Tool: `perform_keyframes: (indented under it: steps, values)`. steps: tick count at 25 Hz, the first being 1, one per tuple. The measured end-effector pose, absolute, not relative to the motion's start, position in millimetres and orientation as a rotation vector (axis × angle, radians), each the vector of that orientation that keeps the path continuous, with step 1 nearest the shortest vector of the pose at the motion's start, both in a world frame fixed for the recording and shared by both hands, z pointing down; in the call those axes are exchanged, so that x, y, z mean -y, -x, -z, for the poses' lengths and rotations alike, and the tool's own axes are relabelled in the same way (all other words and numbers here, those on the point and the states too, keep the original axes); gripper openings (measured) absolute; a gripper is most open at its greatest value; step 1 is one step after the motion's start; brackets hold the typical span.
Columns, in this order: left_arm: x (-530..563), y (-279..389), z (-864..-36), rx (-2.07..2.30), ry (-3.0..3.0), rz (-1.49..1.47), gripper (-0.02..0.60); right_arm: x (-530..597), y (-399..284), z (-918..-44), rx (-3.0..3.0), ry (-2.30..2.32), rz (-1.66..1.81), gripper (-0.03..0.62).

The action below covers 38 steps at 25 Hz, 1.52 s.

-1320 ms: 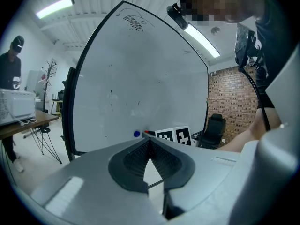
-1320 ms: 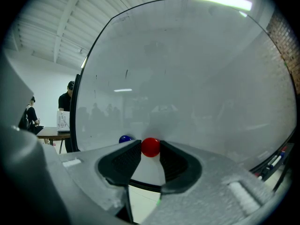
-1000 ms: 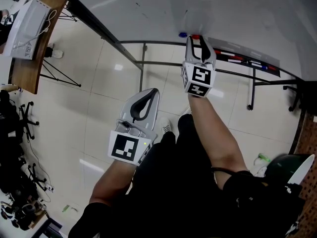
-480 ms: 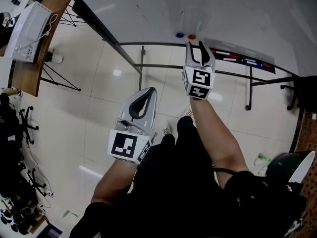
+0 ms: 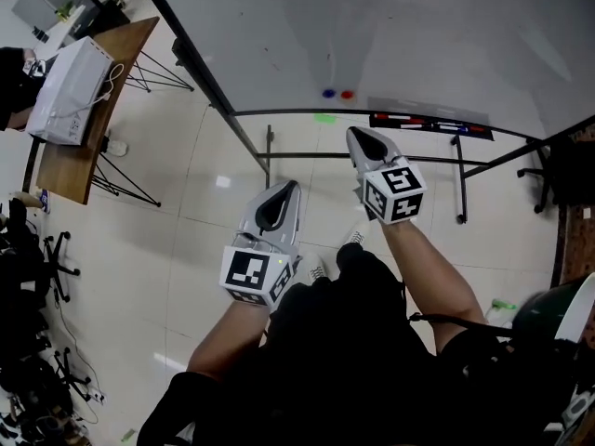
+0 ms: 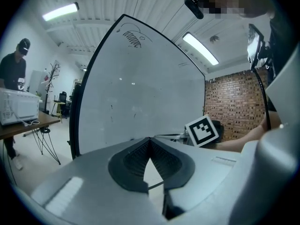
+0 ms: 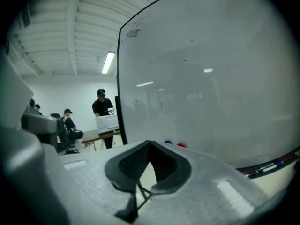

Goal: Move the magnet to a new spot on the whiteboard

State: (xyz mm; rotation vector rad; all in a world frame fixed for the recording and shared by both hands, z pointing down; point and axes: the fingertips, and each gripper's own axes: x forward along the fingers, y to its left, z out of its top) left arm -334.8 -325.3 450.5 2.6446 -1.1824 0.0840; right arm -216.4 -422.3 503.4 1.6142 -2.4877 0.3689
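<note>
now the right gripper, jaws just snapped together empty, hangs apart from the red magnet on the whiteboard.

A red magnet and a blue magnet are seen on the whiteboard — white, framed in black. Black-and-white square patterns are borne by the grey left gripper and right gripper. The floor is tiled in cream — the brick wall is shown red-brown.
</note>
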Motion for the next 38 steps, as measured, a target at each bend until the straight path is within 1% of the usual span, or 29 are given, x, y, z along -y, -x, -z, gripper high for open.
perform_keyframes:
  steps: [2,4,9,12,16,20,26,29,33,38]
  values:
    - [321.9,333.1,-445.9,1.155,-2.651,-0.085,0.015,393.0,217.3,-481.5,2.601,-1.524,-0.505,0.003]
    - [320.1,333.2,-438.9,1.132,-2.650,-0.065,0.015,361.8,213.2,-456.0,2.685,-1.456,-0.570,0.003]
    - [304.7,332.6,-417.8,1.093,-2.677,0.010,0.015,286.3,199.6,-407.4,2.733,-1.418,-0.467,0.003]
    - [290.5,317.9,-414.1,1.038,-2.705,0.008,0.015,254.6,191.3,-394.2,2.726,-1.469,-0.403,0.003]
    - [276.0,287.8,-404.7,0.986,-2.743,0.031,0.015,234.6,180.4,-394.8,2.732,-1.501,-0.459,0.003]
    - [256.3,277.2,-398.3,0.991,-2.733,0.040,0.015,216.7,178.7,-394.8,2.760,-1.452,-0.515,0.003]
    - [215.7,249.8,-389.5,1.077,-2.726,0.051,0.015,166.6,148.5,-385.4,2.798,-1.395,-0.464,0.003]
    - [177.0,214.8,-386.1,1.047,-2.726,0.052,0.015,127.2,120.1,-382.2,2.812,-1.389,-0.424,0.003]
    - [110.8,166.8,-402.9,0.986,-2.718,-0.008,0.015,71.0,81.8,-383.0,2.841,-1.416,-0.408,0.003]
    - [35.1,138.1,-412.5,1.026,-2.701,-0.052,0.015,2.8,49.1,-402.5,2.858,-1.406,-0.459,0.003]
